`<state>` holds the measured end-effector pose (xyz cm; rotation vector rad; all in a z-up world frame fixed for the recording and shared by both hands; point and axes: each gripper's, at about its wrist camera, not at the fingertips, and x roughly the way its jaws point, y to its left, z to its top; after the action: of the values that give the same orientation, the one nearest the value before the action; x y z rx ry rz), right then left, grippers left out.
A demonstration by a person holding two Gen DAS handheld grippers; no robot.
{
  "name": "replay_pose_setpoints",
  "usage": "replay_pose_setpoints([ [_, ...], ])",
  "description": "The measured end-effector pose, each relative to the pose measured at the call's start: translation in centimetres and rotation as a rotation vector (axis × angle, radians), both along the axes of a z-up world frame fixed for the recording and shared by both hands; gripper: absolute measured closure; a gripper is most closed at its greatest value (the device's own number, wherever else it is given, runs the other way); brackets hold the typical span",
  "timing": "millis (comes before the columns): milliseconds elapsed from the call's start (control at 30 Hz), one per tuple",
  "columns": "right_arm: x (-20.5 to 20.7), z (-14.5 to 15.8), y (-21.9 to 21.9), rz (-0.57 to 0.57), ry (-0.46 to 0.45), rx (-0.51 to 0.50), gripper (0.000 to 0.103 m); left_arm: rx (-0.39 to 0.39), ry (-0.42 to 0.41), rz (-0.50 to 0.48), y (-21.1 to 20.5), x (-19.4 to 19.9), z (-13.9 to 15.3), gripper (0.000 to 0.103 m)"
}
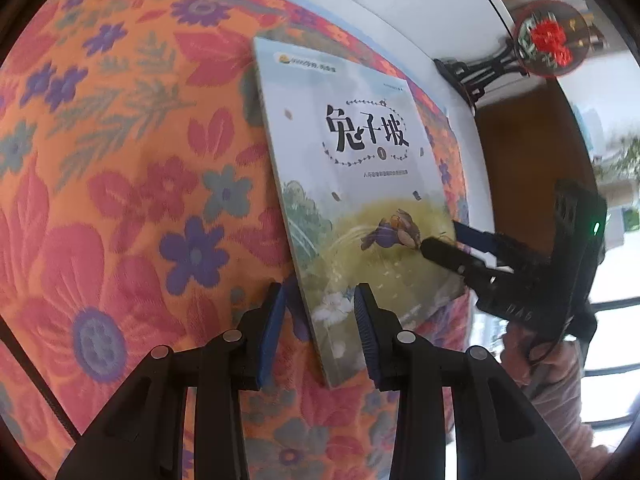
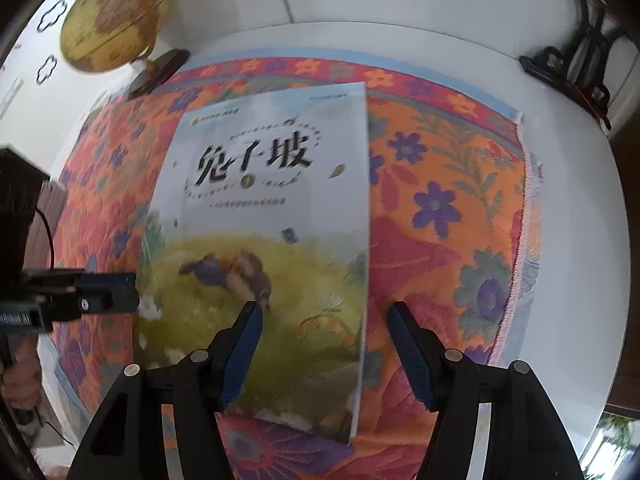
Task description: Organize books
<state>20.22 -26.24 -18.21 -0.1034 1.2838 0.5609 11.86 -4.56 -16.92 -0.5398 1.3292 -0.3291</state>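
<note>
Pale blue-white paperback book (image 1: 352, 184) with black Chinese title characters, a small round number badge under the title, and a painted scene below: yellow-green meadow, a rabbit in purple clothing, white flowers at the bottom corner. Cover glossy, thin spine, no visible damage. Book sits over an orange floral tablecloth (image 1: 132, 168) with red and purple flowers, cloth spread on a white table (image 2: 580, 240).

Left gripper (image 1: 320, 320) has its blue pads on either side of the book's lower spine corner, jaws narrow, closed on the book edge. In the right wrist view this same gripper (image 2: 134, 292) comes in from the left and meets the book's left edge.

Right gripper (image 2: 324, 344) has jaws spread wide; left finger over the cover near the rabbit, right finger off past the book's right edge above the cloth, pads not pressing the book. In the left wrist view, the right gripper (image 1: 440, 240) fingertips sit at the book's right edge, one above and one below the cover; contact unclear.

Globe (image 2: 112, 20) stands at the table's far left, black stand (image 2: 576, 68) at far right, both well apart from the book.
</note>
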Motion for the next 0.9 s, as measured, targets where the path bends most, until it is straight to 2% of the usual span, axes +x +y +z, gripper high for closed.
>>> replay_pose_setpoints([
  [67, -0.1, 0.1, 1.5, 0.017, 0.018, 0.010, 0.034, 0.030, -0.016, -0.013, -0.3, 0.1, 0.3, 0.070],
  [167, -2.0, 0.3, 5.2, 0.113, -0.034, -0.073, 0.031, 0.105, -0.029, -0.001, 0.1, 0.0, 0.7, 0.070],
  [200, -2.4, 0.1, 6.0, 0.125, -0.028, -0.069, 0.029, 0.125, -0.032, 0.003, 0.7, -0.3, 0.7, 0.070],
  [333, -4.7, 0.2, 7.3, 0.112, 0.039, 0.005, 0.028, 0.106, 0.002, 0.023, 3.9, -1.4, 0.8, 0.070],
  [433, -6.8, 0.3, 8.6, 0.150, 0.119, 0.101, 0.030, 0.177, 0.020, 0.024, 5.7, -2.0, 0.7, 0.070],
  [467, -7.4, 0.2, 8.8, 0.157, 0.125, 0.114, 0.030, 0.167, 0.023, 0.020, 6.1, -2.0, 0.7, 0.070],
  [533, -7.6, 0.0, 8.6, 0.142, 0.126, 0.124, 0.031, 0.099, 0.038, 0.023, 7.0, -1.6, 0.2, 0.070],
  [633, -5.9, -0.3, 5.8, 0.061, 0.193, 0.234, 0.040, -0.021, 0.049, 0.047, 8.5, -0.5, -0.8, 0.070],
  [733, -3.6, -1.5, 3.1, -0.032, 0.269, 0.386, 0.049, -0.113, 0.078, 0.037, 9.1, 0.7, -1.6, 0.070],
  [800, -2.1, -2.8, 1.9, -0.084, 0.315, 0.517, 0.051, -0.178, 0.078, 0.026, 10.0, 1.2, -2.2, 0.074],
  [900, -1.2, -4.1, 0.6, -0.128, 0.365, 0.656, 0.051, -0.215, 0.104, 0.019, 10.3, 2.1, -2.8, 0.083],
])
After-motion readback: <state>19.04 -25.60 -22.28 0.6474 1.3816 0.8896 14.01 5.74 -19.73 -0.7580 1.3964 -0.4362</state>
